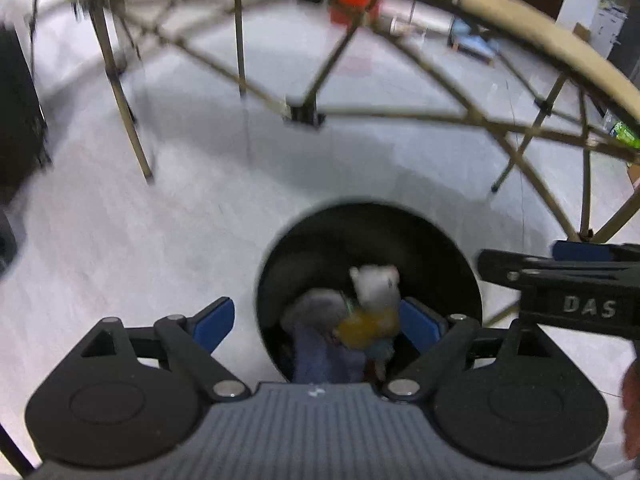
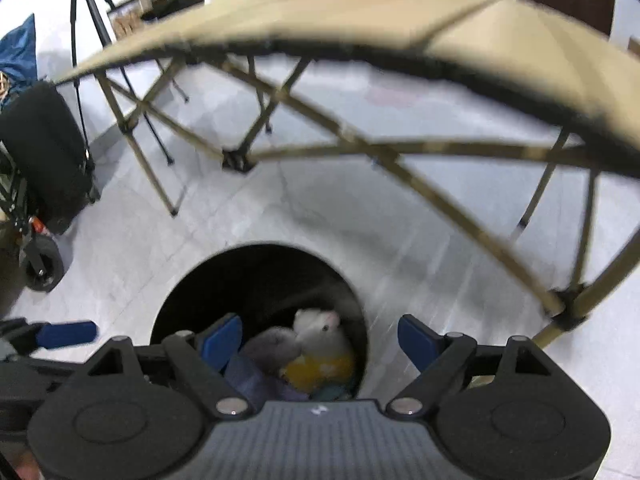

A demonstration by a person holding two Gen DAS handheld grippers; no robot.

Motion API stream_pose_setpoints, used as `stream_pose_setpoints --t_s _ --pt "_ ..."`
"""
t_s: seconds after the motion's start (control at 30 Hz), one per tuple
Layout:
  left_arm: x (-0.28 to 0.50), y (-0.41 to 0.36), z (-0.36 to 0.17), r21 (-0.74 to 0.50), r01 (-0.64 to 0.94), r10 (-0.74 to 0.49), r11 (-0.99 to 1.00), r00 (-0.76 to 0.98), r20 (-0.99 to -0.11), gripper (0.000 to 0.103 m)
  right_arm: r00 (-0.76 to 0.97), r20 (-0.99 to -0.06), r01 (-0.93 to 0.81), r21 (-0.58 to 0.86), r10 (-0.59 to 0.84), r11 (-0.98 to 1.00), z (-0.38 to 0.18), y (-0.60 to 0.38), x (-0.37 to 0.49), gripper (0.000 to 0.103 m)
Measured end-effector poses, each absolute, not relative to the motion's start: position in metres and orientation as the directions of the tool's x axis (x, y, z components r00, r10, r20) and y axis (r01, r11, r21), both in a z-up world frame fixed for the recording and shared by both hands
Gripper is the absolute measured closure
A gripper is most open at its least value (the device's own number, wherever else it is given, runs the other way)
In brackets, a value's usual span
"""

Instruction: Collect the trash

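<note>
Left wrist view: the left gripper [image 1: 316, 326] is hanging over the black bin [image 1: 440, 248] with its jaws standing wide apart and gripping nothing. Its blue pads [image 1: 214, 322] are sitting to either side of the bin mouth, and neither one is pressing on anything. The trash [image 1: 360, 312] is lying inside the bin — a white crumpled piece on top, a grey lump beside it, a yellow piece and a bluish-purple piece lower down. The picture is blurring, so finer detail cannot be told. The right gripper [image 1: 580, 264] is entering from the right edge, just beside the bin. A folding table [image 1: 520, 20] is arching across the top, its legs standing on the pale floor [image 1: 140, 220].

Right wrist view: the right gripper [image 2: 320, 342] is likewise hanging over the bin [image 2: 192, 280], jaws wide apart and holding nothing. The trash [image 2: 316, 344] is resting in the bin, below and between the pads. A blue pad of the left gripper [image 2: 66, 334] is showing at the left edge. A tripod [image 2: 84, 12] and a black bag [image 2: 44, 152] are standing on the floor [image 2: 400, 240] — well apart from the bin.
</note>
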State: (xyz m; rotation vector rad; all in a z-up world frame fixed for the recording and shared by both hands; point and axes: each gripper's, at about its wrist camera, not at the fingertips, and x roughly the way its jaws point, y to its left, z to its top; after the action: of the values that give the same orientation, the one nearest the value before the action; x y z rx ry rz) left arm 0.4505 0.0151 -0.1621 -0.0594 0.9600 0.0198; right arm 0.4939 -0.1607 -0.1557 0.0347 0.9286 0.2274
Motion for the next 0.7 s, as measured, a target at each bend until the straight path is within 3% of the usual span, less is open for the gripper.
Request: stream_pose_setpoints --t_s 0.23,0.33,0.43,0.5,0.7 --pt "0.362 0.014 -0.064 -0.038 -0.035 0.004 0.999 0.783 -0.622 0.012 0.743 -0.637 -0.173 0.114 0.206 0.978 -0.081 -0.189 0.407 0.018" --pt "0.301 0.008 -0.016 -0.022 -0.018 0.005 1.000 0.870 -0.493 0.004 0.829 -0.523 -0.177 0.091 0.198 0.980 -0.030 -0.198 0.350 0.018" --pt "0.243 0.005 0.021 -0.040 -0.008 -0.008 0.999 0.918 -0.397 0.000 0.907 -0.377 -0.191 0.033 0.189 0.981 0.021 -0.197 0.282 0.009" --pt "0.205 0.003 0.041 -0.048 0.011 -0.027 0.999 0.936 -0.350 0.000 0.943 -0.280 -0.186 0.005 0.180 0.983 0.048 -0.195 0.233 0.000" --pt "0.122 -0.004 0.083 -0.022 -0.014 0.007 1.000 0.961 -0.275 0.000 0.961 -0.186 -0.214 -0.027 0.205 0.977 0.082 -0.186 0.142 0.000"
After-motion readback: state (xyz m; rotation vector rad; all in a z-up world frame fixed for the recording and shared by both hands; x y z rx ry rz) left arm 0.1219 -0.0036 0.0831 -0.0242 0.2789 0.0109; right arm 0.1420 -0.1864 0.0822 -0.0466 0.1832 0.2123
